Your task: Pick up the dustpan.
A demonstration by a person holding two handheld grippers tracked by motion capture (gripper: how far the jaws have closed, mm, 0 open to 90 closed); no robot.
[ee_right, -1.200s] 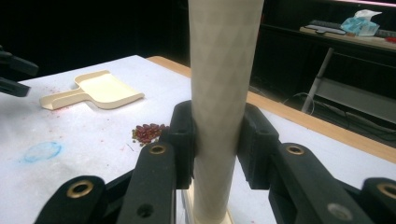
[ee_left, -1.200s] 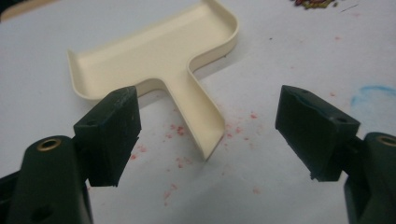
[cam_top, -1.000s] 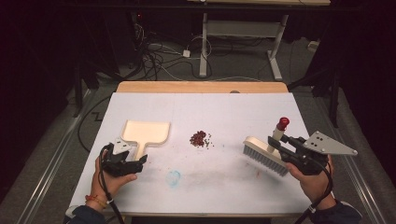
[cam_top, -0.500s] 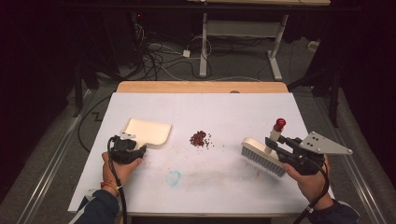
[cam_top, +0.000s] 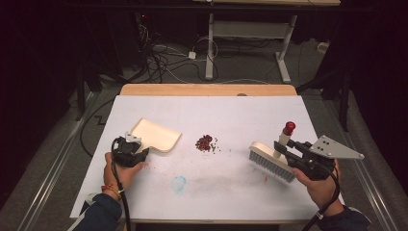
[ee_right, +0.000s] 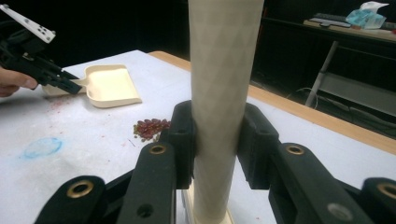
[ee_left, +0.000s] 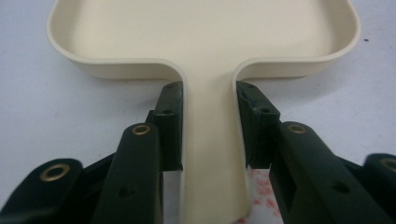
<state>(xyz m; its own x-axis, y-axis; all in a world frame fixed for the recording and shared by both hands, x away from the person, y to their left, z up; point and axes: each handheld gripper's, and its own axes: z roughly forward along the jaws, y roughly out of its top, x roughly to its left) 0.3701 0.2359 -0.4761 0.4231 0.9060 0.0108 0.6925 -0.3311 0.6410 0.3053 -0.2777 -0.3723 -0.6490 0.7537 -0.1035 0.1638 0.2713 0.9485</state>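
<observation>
A cream plastic dustpan (ee_left: 205, 42) is seen on the white table (cam_top: 231, 192), on its left half, with a shallow rounded tray and a flat narrow handle. Its handle is pinched by the left tongs (ee_left: 208, 126), whose jaws have just been closing onto it and are now pressed against both sides. In the high view the dustpan's long axis is seen to run from the left tongs (cam_top: 139, 153) up and to the right, the open tray edge being turned toward a small heap of dark red bits (cam_top: 206, 143) near the table's middle. On the right half, a hand brush (cam_top: 270, 161) with pale bristles and a red-tipped handle is held by the right tongs (ee_right: 215, 140), which are clamped on its cream handle, this standing upright between the jaws.
</observation>
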